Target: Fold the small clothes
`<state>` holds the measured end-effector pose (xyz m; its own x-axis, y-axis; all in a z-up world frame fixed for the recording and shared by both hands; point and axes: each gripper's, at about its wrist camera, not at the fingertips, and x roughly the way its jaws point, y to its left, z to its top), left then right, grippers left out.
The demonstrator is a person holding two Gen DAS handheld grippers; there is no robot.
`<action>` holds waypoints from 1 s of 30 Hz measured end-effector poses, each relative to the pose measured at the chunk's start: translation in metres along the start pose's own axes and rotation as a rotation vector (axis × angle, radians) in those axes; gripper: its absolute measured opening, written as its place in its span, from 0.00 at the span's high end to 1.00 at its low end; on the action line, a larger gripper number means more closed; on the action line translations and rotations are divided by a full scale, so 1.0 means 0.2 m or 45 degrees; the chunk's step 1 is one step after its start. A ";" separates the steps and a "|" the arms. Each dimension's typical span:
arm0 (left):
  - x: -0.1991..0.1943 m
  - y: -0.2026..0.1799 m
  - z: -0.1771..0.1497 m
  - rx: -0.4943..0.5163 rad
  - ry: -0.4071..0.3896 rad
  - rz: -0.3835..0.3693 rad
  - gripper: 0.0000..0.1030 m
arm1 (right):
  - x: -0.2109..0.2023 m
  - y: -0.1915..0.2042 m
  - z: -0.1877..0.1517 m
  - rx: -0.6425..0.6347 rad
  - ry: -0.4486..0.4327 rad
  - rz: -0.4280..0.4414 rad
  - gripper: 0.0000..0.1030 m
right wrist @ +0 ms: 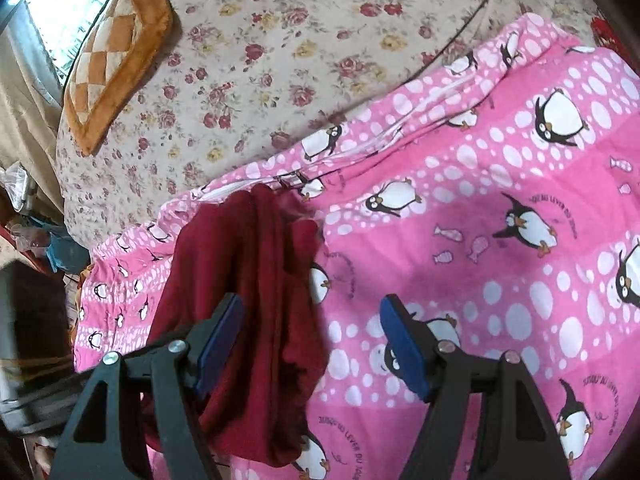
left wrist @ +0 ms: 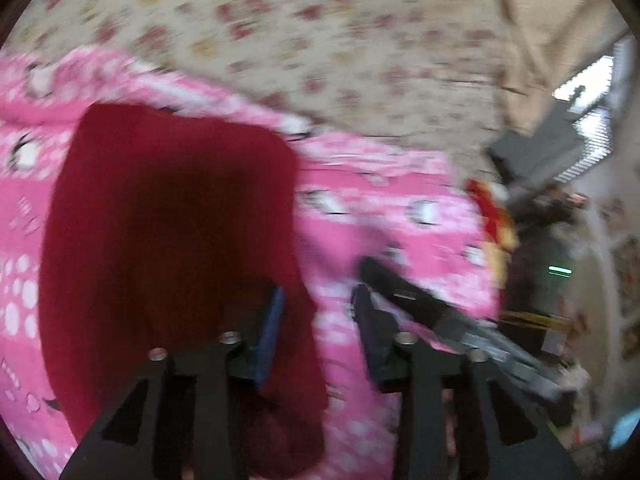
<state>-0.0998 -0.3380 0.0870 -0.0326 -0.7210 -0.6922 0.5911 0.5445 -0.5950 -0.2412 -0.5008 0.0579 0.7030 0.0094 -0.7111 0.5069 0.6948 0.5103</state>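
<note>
A dark red garment (left wrist: 172, 248) lies on a pink penguin-print blanket (left wrist: 384, 216). In the blurred left wrist view it looks like a flat rectangle. My left gripper (left wrist: 318, 320) is open just above its right edge, the left pad over the cloth. The other gripper (left wrist: 440, 320) shows at the right. In the right wrist view the red garment (right wrist: 256, 292) lies bunched in lengthwise folds on the blanket (right wrist: 500, 240). My right gripper (right wrist: 312, 344) is open over its right edge, holding nothing.
A floral bedsheet (right wrist: 256, 60) covers the bed beyond the blanket. An orange checked cushion (right wrist: 116, 56) lies at the far left. The bed edge and floor clutter (right wrist: 36, 240) are at the left. A window (left wrist: 592, 120) and a red-yellow item (left wrist: 492, 216) are at the right.
</note>
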 end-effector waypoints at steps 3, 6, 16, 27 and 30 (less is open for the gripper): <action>-0.17 -0.04 0.01 0.053 -0.062 0.063 0.69 | -0.02 -0.01 0.00 0.011 -0.017 0.006 0.27; -0.29 0.03 -0.01 0.026 -0.108 0.125 0.69 | -0.04 0.00 0.00 0.013 -0.033 0.031 0.27; -0.28 0.29 -0.30 -0.061 -0.049 0.223 0.69 | 0.05 0.26 0.01 -0.168 -0.050 0.218 0.28; -0.17 0.28 -0.37 -0.077 -0.058 0.263 0.69 | 0.28 0.32 0.11 -0.242 0.015 0.158 0.91; -0.15 0.27 -0.38 -0.073 -0.050 0.268 0.69 | 0.26 0.34 0.13 -0.294 -0.039 0.118 0.92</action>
<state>-0.1278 -0.2542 0.0456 0.1189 -0.6044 -0.7877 0.5349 0.7074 -0.4620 -0.1568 -0.4708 0.0681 0.7575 0.0614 -0.6500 0.3148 0.8379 0.4459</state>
